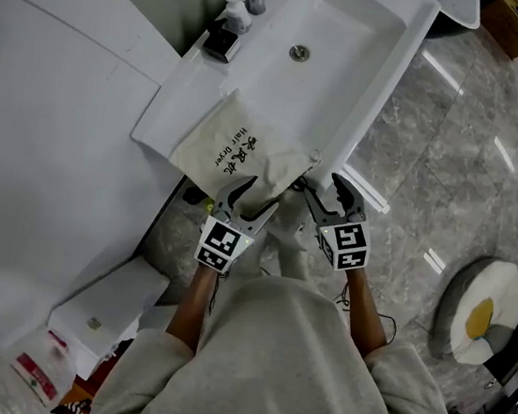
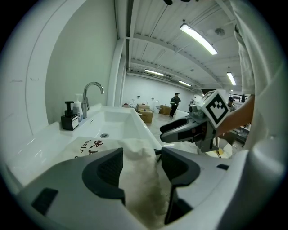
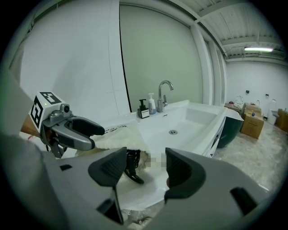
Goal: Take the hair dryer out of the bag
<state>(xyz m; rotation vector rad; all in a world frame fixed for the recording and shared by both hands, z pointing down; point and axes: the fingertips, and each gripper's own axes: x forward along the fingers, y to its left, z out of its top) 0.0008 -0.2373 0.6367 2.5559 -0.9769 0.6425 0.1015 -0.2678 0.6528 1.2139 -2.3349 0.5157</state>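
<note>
White washbasin (image 1: 172, 114) in a large strip-lit hall, seen from above. The cream drawstring bag (image 1: 229, 145) printed "hair dryer" lies on its near left corner, with the mouth turned toward me. I judge the job barely begun: the hair dryer (image 3: 131, 164) is almost wholly inside. Only a dark coiled part of it shows at the bag's mouth, and I cannot tell whether that is cord or handle. What is left, as I read it, is to pin the bag, get a grip on the dryer and draw it clear.

My left gripper (image 2: 141, 168) stands over the bag's near end with its jaws spread wide. Cream cloth rises between them, but the pads do not appear to pinch it, so I count nothing as held. My right gripper (image 3: 144, 168) sits just beside it at the mouth, jaws well apart and empty. In the right gripper view the dark part lies just beyond the jaws and nearer the left-hand one, not between them. Neither gripper touches the dryer.
</note>
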